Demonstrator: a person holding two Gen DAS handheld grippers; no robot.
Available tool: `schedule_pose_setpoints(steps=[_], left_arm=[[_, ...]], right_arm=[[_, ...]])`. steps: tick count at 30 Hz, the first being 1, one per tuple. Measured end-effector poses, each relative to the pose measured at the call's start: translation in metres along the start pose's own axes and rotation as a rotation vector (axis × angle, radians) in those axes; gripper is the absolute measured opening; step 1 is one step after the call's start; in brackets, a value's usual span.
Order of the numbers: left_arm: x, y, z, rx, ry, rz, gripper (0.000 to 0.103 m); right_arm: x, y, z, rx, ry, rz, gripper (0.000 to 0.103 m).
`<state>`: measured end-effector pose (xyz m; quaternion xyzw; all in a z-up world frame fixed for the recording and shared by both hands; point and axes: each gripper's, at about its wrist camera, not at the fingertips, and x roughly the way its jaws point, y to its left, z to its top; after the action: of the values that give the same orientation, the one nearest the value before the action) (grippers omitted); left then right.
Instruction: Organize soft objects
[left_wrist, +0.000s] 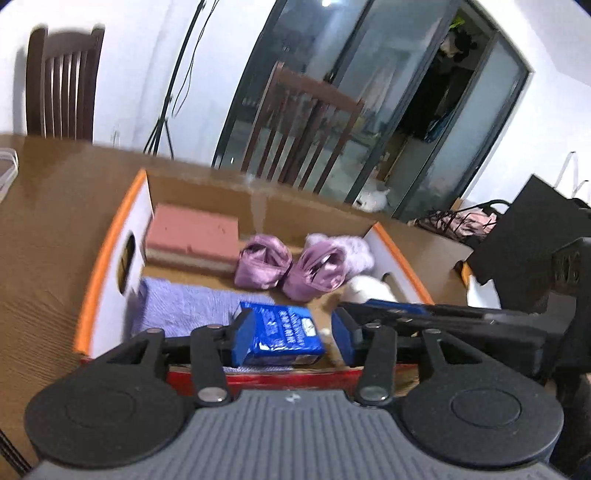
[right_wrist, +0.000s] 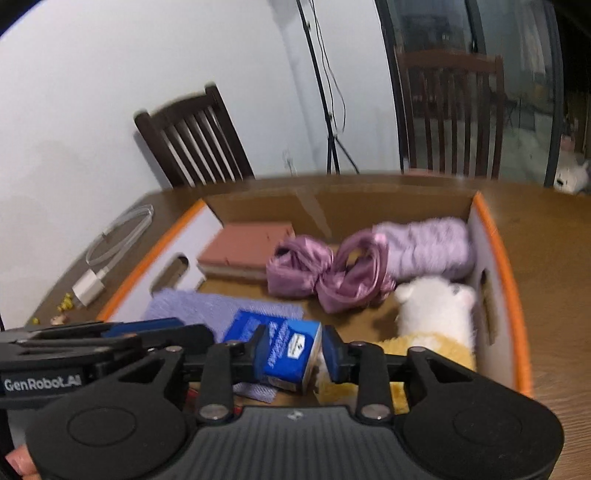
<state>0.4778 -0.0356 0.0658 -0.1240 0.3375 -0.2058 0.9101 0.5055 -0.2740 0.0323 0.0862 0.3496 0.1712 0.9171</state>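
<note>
An open cardboard box (left_wrist: 110, 251) (right_wrist: 513, 295) with orange rims holds a pink sponge block (left_wrist: 192, 236) (right_wrist: 247, 247), a lilac cloth (left_wrist: 184, 306) (right_wrist: 207, 306), a shiny purple fabric bundle (left_wrist: 291, 269) (right_wrist: 325, 273), a fluffy lilac roll (right_wrist: 428, 247), a white plush (right_wrist: 436, 310) on a yellow one (right_wrist: 439, 347), and a blue tissue pack (left_wrist: 284, 336) (right_wrist: 291, 350). My left gripper (left_wrist: 291, 332) is open around the pack. My right gripper (right_wrist: 295, 354) has both pads against the pack.
The box stands on a wooden table (right_wrist: 554, 236). A white cable and charger (right_wrist: 110, 251) lie left of the box. Dark wooden chairs (right_wrist: 192, 136) (left_wrist: 303, 129) stand behind the table. A black bag (left_wrist: 532, 221) sits at the right.
</note>
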Motion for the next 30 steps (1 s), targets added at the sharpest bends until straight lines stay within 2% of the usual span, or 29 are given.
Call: schedule_pose_setpoints(steps=[1, 5, 7, 10, 15, 18, 23, 27, 30], left_arm=[[-0.01, -0.003, 0.001, 0.014, -0.014, 0.003, 0.051], [-0.062, -0.019, -0.005, 0.094, -0.091, 0.021, 0.066], [-0.09, -0.031, -0.014, 0.151, -0.143, 0.061, 0.077], [-0.123, -0.044, -0.026, 0.208, -0.209, 0.094, 0.086], [-0.173, -0.062, -0.052, 0.248, -0.296, 0.117, 0.098], [-0.197, -0.07, -0.076, 0.274, -0.35, 0.139, 0.102], [-0.229, -0.078, -0.118, 0.29, -0.387, 0.155, 0.103], [-0.241, -0.075, -0.154, 0.252, -0.379, 0.147, 0.103], [-0.24, -0.068, -0.182, 0.236, -0.338, 0.169, 0.103]], right_arm=[[-0.012, 0.0, 0.002, 0.0, -0.018, -0.001, 0.046], [-0.067, 0.007, -0.001, -0.045, -0.09, -0.027, 0.048], [-0.094, 0.013, -0.005, -0.081, -0.13, -0.042, 0.055], [-0.134, 0.023, -0.015, -0.146, -0.19, -0.071, 0.066], [-0.192, 0.042, -0.041, -0.234, -0.283, -0.093, 0.077], [-0.224, 0.052, -0.064, -0.275, -0.352, -0.094, 0.086], [-0.256, 0.065, -0.109, -0.306, -0.404, -0.094, 0.093], [-0.266, 0.071, -0.154, -0.313, -0.405, -0.123, 0.094], [-0.266, 0.076, -0.191, -0.344, -0.401, -0.181, 0.095]])
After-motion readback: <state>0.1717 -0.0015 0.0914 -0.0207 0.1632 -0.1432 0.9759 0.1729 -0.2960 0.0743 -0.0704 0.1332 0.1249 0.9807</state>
